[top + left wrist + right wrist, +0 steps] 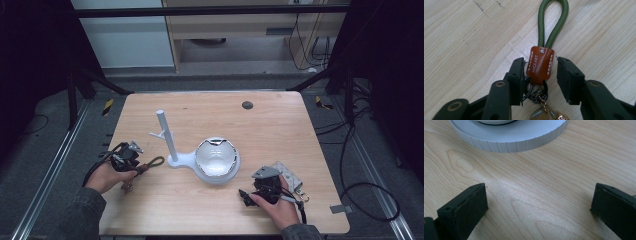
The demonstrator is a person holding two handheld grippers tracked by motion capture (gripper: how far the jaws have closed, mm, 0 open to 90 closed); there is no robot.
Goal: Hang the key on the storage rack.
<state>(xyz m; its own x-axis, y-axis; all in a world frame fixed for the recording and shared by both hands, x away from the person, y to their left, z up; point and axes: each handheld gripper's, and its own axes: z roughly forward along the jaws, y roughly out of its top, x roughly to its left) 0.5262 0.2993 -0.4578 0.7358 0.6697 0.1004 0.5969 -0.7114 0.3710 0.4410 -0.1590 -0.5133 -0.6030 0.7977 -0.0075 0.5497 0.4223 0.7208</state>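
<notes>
A keychain lies on the wooden table point(280, 125) at the left: a green cord loop point(552, 22) point(156, 161), a brown leather tab point(540, 63), metal rings and a tan charm point(544, 115). My left gripper point(540, 68) point(140, 168) lies low over it with the tab between its jaws. The left pad touches the tab's edge and a small gap shows at the right pad point(569, 80). My right gripper point(539, 195) point(246, 195) stands wide open over bare wood at the front right, facing the white stand's round base point(509, 138).
A white stand with an upright post point(165, 132) and a side peg holds a shiny bowl point(216, 157) at mid-table. A grey flat item with a strap point(292, 177) lies by the right hand. A dark round spot point(247, 105) marks the far side.
</notes>
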